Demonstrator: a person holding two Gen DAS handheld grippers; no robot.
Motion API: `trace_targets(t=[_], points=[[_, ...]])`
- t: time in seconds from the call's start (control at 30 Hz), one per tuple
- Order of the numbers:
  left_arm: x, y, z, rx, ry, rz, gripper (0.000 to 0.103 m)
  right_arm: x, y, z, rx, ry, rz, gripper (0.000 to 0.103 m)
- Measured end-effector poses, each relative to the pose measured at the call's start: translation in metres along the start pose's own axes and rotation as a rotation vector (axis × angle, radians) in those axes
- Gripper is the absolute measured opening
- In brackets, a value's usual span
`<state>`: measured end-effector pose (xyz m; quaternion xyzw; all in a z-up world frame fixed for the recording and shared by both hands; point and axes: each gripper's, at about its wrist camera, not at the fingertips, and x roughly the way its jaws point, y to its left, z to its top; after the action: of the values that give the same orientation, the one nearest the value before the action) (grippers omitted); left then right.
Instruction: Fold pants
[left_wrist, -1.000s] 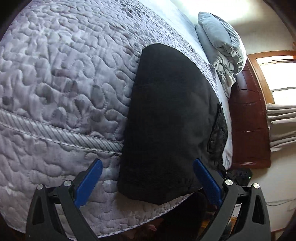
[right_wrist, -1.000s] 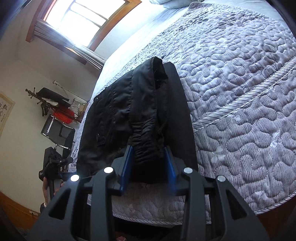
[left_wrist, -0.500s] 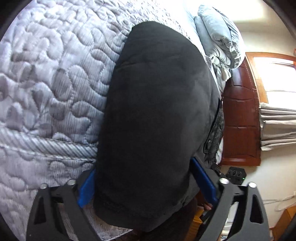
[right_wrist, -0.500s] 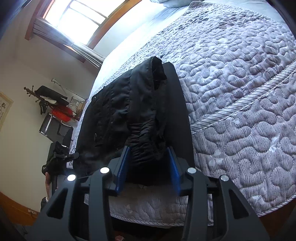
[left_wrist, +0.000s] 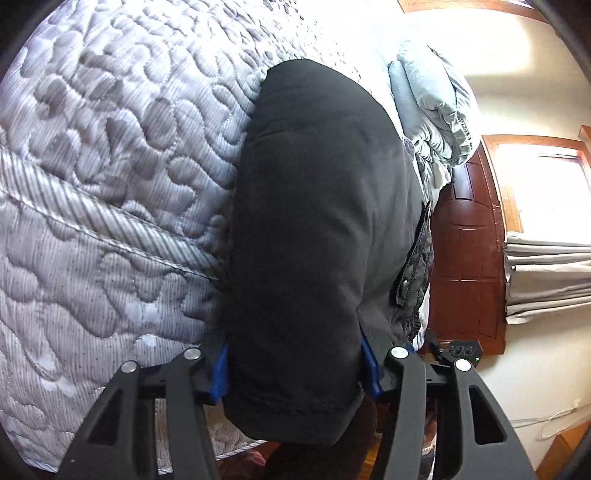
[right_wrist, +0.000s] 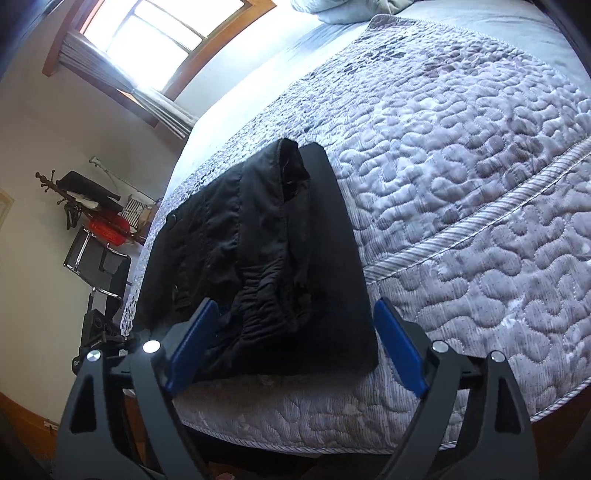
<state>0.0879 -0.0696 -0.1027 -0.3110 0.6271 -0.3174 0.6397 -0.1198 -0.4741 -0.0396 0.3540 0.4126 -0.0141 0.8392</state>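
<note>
Over on the left, left hand-held gripper (left_wrist: 295, 363) closing in within the last moments and now pinching the near hem end of the black pants (left_wrist: 314, 229), blue pads (left_wrist: 221, 373) pressed against either side of the cloth where a second back both stood wide and clear of it. Camera closer too, pants filling the middle of the left view, quilted bedspread (left_wrist: 103, 177) to the left, pillows (left_wrist: 432, 110) and wooden headboard (left_wrist: 469, 251) off to the right. Pants lying folded lengthwise on the bed near its foot edge, gathered waistband part heaped on top in the right view. Over to the right, right hand-held gripper (right_wrist: 293, 347) just sprung wide: jaws spread either side of the pants' (right_wrist: 258, 251) near end, pads (right_wrist: 192, 343) no longer squeezing the bunched waistband clamped a moment earlier, cloth dropped back onto the bedspread (right_wrist: 461, 192). Reads as a handover: right side done with its piece, left side taking hold for the next fold, probably carrying that end across. Bundle still lumpy, so likely more smoothing to come.
</note>
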Motion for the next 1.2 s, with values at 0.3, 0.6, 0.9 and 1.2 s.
trace_targets(t=[0.3,0.6,0.9,1.2], points=[[-0.001,0.005,-0.003,-0.007,-0.004,0.003,0.058,-0.007,-0.005,0.003,-0.013,0.039,0.042,0.093],[0.002,0.009,-0.007,-0.014,-0.009,0.027,0.065,0.011,0.015,0.001,-0.106,0.074,0.047,0.030],[0.013,0.002,-0.017,0.004,0.011,0.049,0.070,0.013,-0.001,0.008,-0.045,0.100,0.044,0.054],[-0.005,-0.001,0.021,0.026,0.034,0.022,0.080,0.000,-0.015,0.039,0.023,0.089,0.168,0.095]])
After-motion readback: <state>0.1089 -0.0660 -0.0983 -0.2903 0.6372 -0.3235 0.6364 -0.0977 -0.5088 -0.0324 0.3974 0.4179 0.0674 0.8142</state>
